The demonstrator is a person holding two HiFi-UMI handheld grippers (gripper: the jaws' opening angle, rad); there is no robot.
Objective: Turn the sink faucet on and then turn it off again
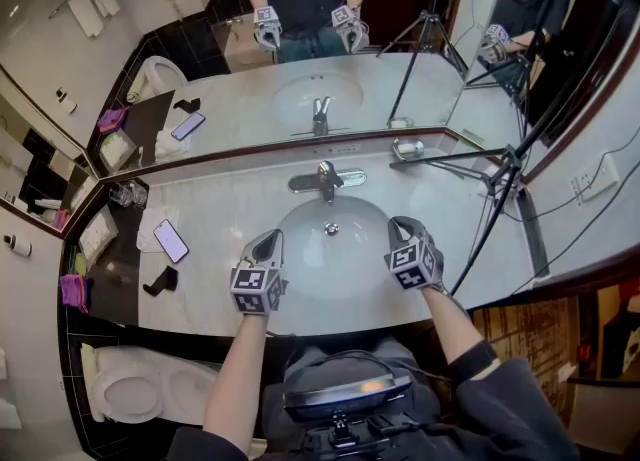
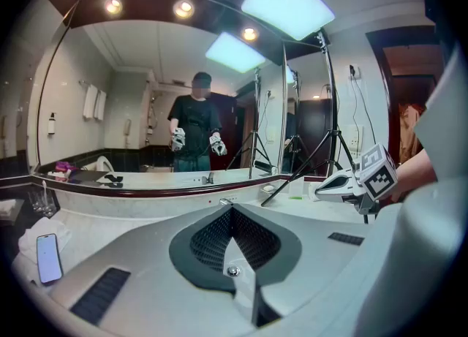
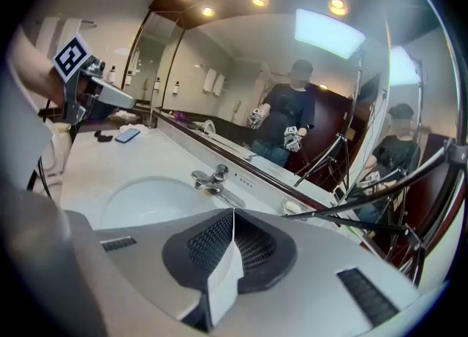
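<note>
**Both pairs of jaws pressed together above the sink, faucet untouched**

Jaws on the left gripper are shut, as the left gripper view shows: the two dark ribbed pads meet along a single seam, pad against pad. The right gripper is the same in its own view, with its pads touching down the middle and only each other between them. Neither gripper touches anything on the counter.

From the head view, the person stands at a pale marble counter and holds one gripper in each hand. Both hover over the front half of the white oval sink basin, the left at its left edge and the right at its right edge, well apart from each other. Both point toward the wall mirror.

The chrome faucet stands at the back rim of the basin, centred between the two grippers and clear of both. In the right gripper view the faucet sits beyond the closed jaws, its spout reaching over the bowl.

On the counter to the left lies a phone, face up, with a white cloth just beside it. A small soap dish sits to the right of the faucet, near a black tripod.
</note>
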